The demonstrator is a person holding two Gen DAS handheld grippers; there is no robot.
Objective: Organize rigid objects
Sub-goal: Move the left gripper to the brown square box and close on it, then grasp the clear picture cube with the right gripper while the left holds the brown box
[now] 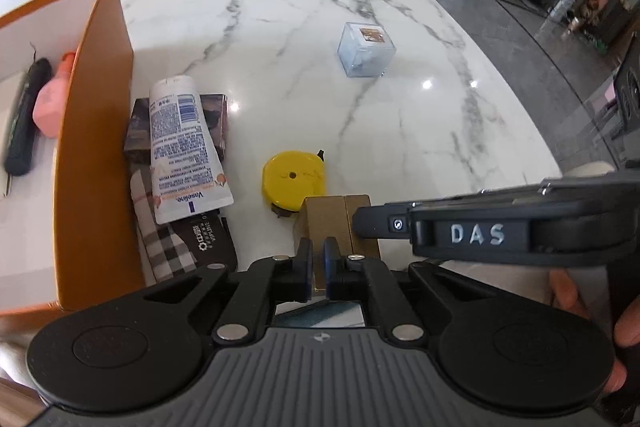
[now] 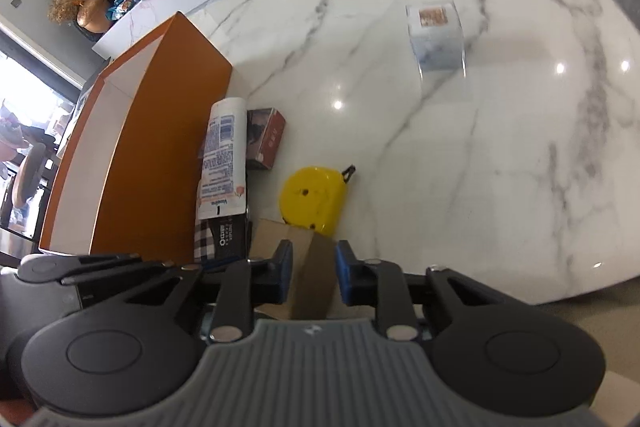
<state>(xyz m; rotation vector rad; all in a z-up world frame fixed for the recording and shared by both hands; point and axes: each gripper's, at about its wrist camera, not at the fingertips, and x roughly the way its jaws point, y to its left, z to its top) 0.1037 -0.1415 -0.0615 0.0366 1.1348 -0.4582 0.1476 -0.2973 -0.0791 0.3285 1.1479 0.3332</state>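
A small tan cardboard box (image 1: 340,223) sits at the near table edge. My left gripper (image 1: 319,265) is almost closed on its near edge. My right gripper (image 2: 313,267) straddles the same box (image 2: 308,267), jaws around it with small gaps; it also shows in the left wrist view (image 1: 368,223), reaching in from the right. A yellow tape measure (image 1: 292,183) lies just beyond the box. A clear plastic cube (image 1: 366,49) stands farther out. An orange storage box (image 1: 96,131) at the left holds a pink bottle (image 1: 50,103) and a black object (image 1: 26,119).
A Vaseline tube (image 1: 184,147) lies on a brown carton (image 1: 216,123) beside the orange box, with a plaid cloth (image 1: 160,239) and a dark packet (image 1: 208,239) in front. The marble table (image 1: 440,131) extends right; its edge drops to the floor.
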